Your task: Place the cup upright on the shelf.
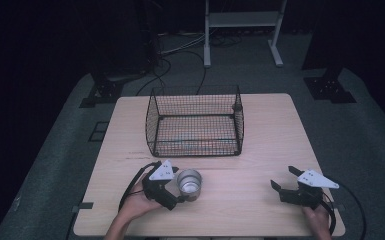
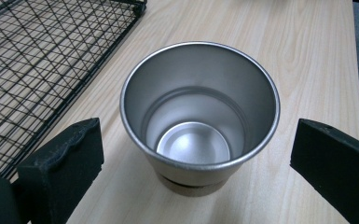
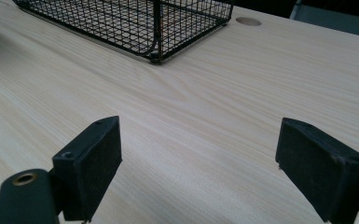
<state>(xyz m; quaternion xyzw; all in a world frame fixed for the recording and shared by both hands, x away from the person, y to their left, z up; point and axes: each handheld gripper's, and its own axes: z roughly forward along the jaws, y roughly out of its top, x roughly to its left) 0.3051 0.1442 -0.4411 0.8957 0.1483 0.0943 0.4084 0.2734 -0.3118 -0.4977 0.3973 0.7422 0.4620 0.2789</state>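
A shiny steel cup [image 1: 190, 181] stands upright and empty on the wooden table [image 1: 265, 130], near its front left. My left gripper [image 1: 180, 186] is open, with one jaw on each side of the cup. In the left gripper view the cup [image 2: 199, 93] sits between the two black pads with a gap on both sides of my left gripper [image 2: 200, 156]. My right gripper [image 1: 283, 178] is open near the front right of the table with nothing between its jaws. The right gripper view shows bare wood beneath my right gripper [image 3: 198, 158].
A black wire basket [image 1: 195, 145] stands at the middle back of the table, just beyond the cup. Its mesh wall [image 2: 37, 70] runs left of the cup, and its corner [image 3: 155, 28] lies ahead of the right gripper. A cable hole [image 3: 248, 21] is in the tabletop.
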